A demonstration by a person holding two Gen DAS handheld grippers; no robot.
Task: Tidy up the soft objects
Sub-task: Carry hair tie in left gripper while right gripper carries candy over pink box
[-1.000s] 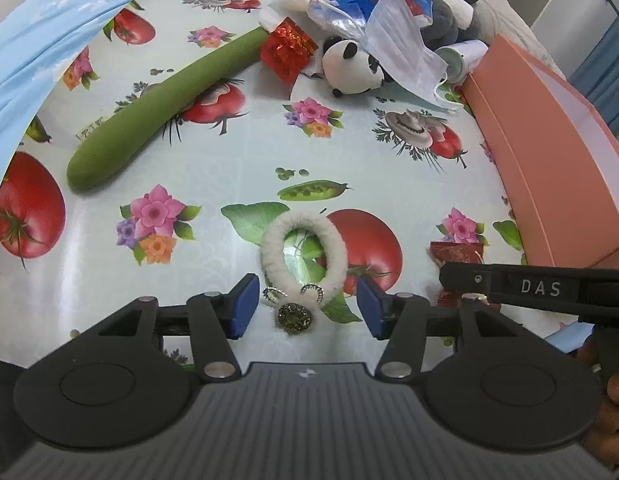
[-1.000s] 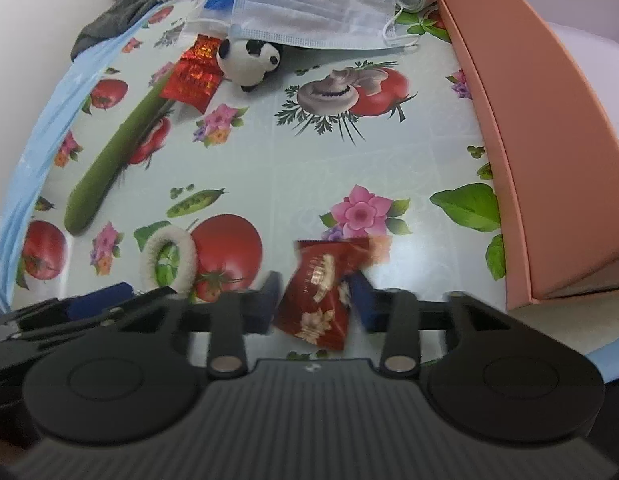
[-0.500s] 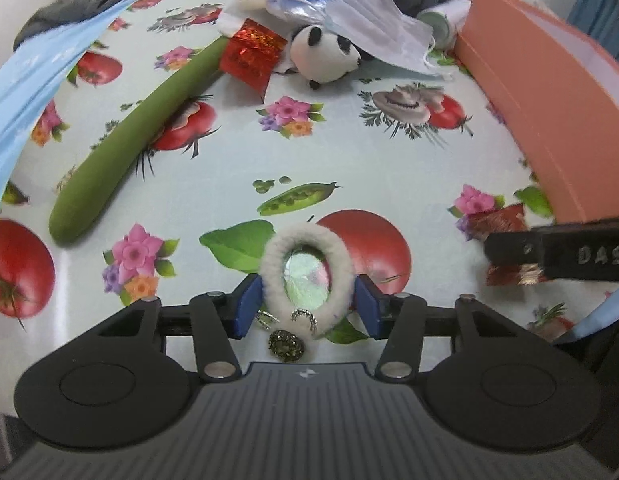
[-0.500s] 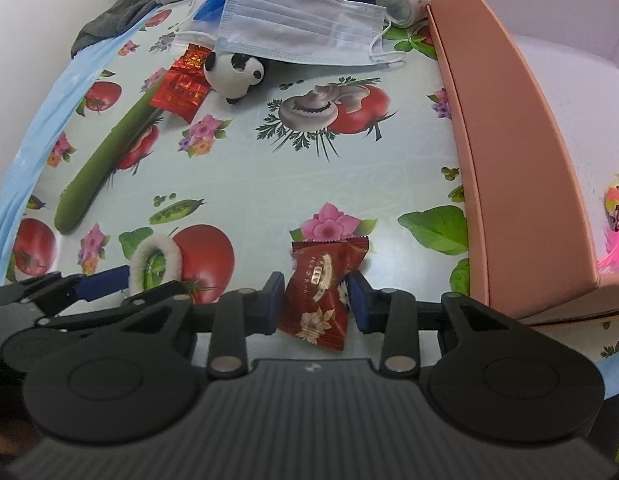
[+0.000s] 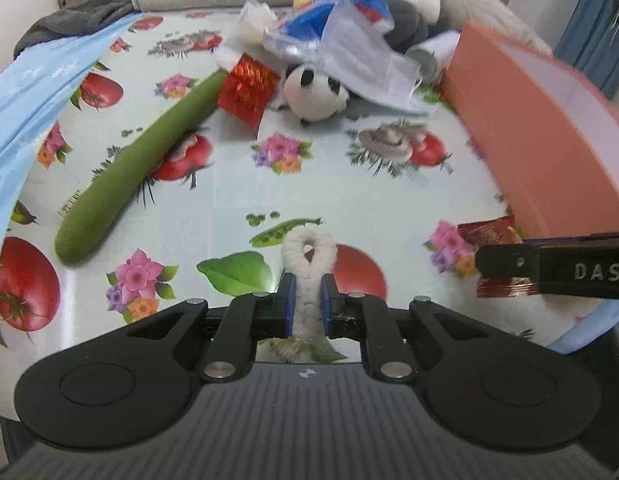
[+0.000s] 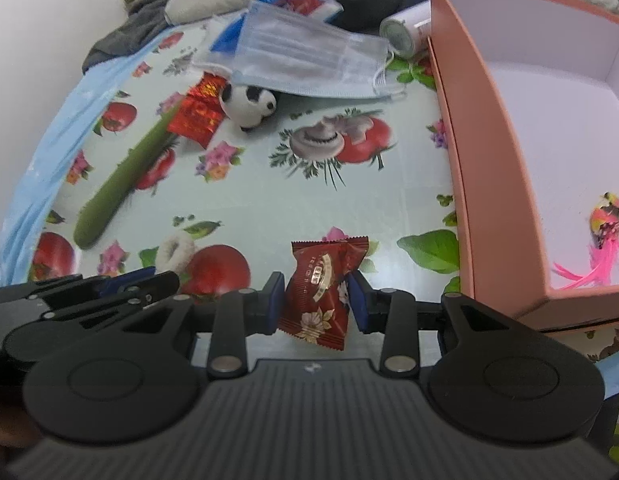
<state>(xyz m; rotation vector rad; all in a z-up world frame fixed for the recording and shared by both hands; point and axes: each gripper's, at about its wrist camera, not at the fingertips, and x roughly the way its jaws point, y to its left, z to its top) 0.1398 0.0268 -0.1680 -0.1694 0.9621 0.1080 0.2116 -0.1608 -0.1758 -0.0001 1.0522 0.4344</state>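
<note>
Pink feather toy (image 6: 603, 236) — right view only

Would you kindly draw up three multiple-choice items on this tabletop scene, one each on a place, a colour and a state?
1. Where does the pink feathered toy lie?
A. inside the salmon box
B. on the tablecloth beside the panda
C. under the face mask

2. What colour is the long plush cucumber?
A. red
B. green
C. white

3. How does the fluffy white hair tie look in the left gripper?
A. lying round and untouched
B. pinched flat between the blue pads
C. dangling from one finger

Answers:
1 A: the right wrist view shows it on the box's pale floor.
2 B: it is plain green, lying beside the plush panda and a red foil packet.
3 B: the closing jaws squeeze its lower part into a narrow strip, leaving a small loop above.
</note>
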